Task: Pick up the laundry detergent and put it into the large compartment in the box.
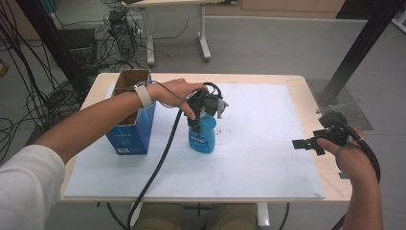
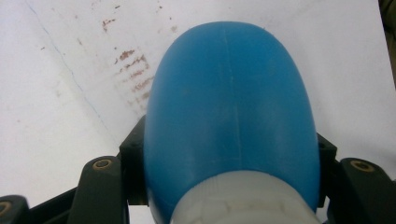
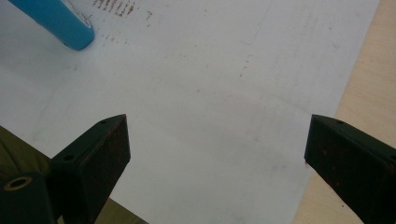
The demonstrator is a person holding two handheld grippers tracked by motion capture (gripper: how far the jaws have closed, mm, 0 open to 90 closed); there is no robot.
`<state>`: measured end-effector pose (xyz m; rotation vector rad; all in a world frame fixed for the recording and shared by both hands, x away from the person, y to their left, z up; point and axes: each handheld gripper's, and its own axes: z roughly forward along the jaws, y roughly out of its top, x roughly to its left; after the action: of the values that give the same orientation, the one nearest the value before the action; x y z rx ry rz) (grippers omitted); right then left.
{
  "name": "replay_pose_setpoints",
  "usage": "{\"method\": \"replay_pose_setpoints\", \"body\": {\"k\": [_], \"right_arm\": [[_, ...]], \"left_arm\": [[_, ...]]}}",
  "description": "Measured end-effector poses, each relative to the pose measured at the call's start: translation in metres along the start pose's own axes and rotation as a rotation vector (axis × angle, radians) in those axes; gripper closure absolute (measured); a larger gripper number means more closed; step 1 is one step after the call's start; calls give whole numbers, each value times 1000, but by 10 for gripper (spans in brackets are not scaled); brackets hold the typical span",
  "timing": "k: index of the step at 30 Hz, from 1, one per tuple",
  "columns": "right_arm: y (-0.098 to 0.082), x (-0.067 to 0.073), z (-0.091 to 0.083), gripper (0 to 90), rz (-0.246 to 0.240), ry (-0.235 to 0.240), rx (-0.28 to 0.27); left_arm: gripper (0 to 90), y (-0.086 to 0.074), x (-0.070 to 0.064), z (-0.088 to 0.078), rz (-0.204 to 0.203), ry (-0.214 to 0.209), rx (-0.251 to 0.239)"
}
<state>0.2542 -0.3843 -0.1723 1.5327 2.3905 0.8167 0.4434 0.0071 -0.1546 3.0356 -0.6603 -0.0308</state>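
A blue plastic bottle (image 1: 203, 134) with a white cap stands upright on the white sheet (image 1: 268, 143) near the table's middle. My left gripper (image 1: 201, 112) comes down on it from above, shut on the bottle's upper part. In the left gripper view the blue bottle (image 2: 231, 112) sits squeezed between both jaws, its white cap nearest the camera. My right gripper (image 1: 306, 143) hovers at the sheet's right edge, open, nothing between its fingers. The right gripper view looks along the wide-apart jaws at bare sheet, with the bottle's base (image 3: 58, 21) at the top left.
An open blue cardboard box (image 1: 132, 115) stands just left of the bottle, under the left forearm. A black cable (image 1: 158, 167) trails from the left gripper to the table's front edge. The bare wooden table edge (image 1: 330, 182) runs along the right side.
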Motion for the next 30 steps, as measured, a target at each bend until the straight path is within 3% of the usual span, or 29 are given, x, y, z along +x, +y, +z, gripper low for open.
{"method": "replay_pose_setpoints", "body": {"k": [30], "right_arm": [[-3, -2, 3, 67, 4, 4, -3]], "left_arm": [[383, 1, -1, 0, -8, 2, 1]]}}
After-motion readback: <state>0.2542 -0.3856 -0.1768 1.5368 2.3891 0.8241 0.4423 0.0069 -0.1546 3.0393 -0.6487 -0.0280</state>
